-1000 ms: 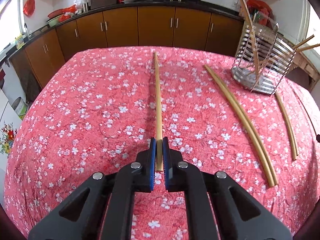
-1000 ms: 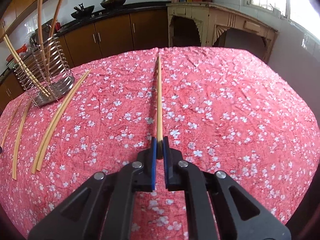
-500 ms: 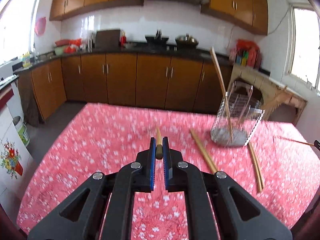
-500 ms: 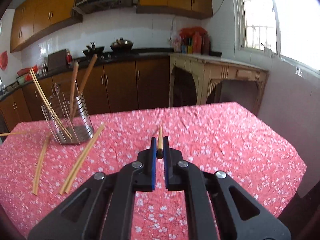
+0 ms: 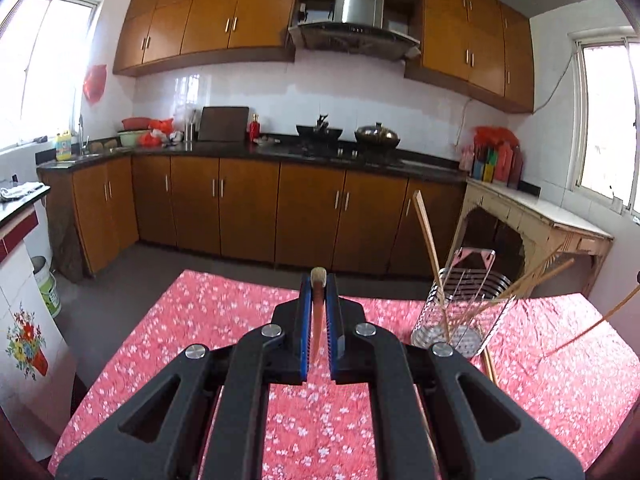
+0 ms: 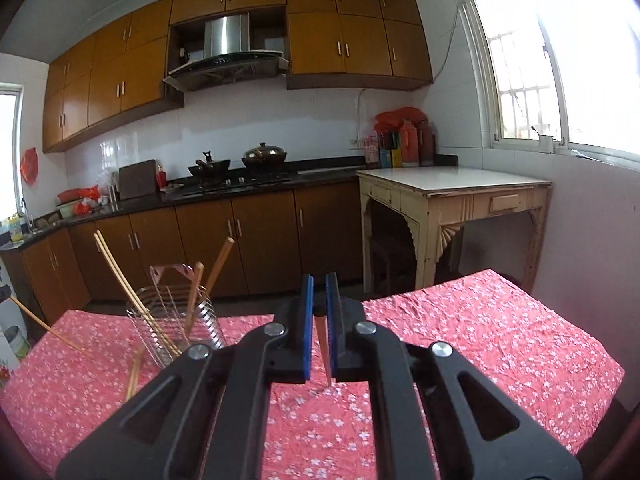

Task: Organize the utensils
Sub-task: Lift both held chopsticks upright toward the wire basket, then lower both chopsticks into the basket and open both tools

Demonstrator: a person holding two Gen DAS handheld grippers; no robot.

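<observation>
My left gripper [image 5: 318,280] is shut on a wooden chopstick [image 5: 317,312], held high above the red floral tablecloth [image 5: 224,320] and seen end-on. My right gripper [image 6: 319,280] is shut on another wooden chopstick [image 6: 323,344], also raised and pointing away. A wire utensil holder [image 5: 460,312] with several chopsticks stands on the table, right of the left gripper; it shows left of the right gripper in the right wrist view [image 6: 176,320]. A loose chopstick [image 5: 489,366] lies by the holder's base.
Brown kitchen cabinets [image 5: 248,208] and a counter with pots run behind the table. A cream side table [image 6: 452,208] stands at the right by the window. A loose chopstick [image 6: 134,372] lies on the cloth near the holder.
Both grippers have lifted their chopsticks off the table and tilted up, so the views now face the kitchen wall. The chopsticks now appear end-on between the jaws.
</observation>
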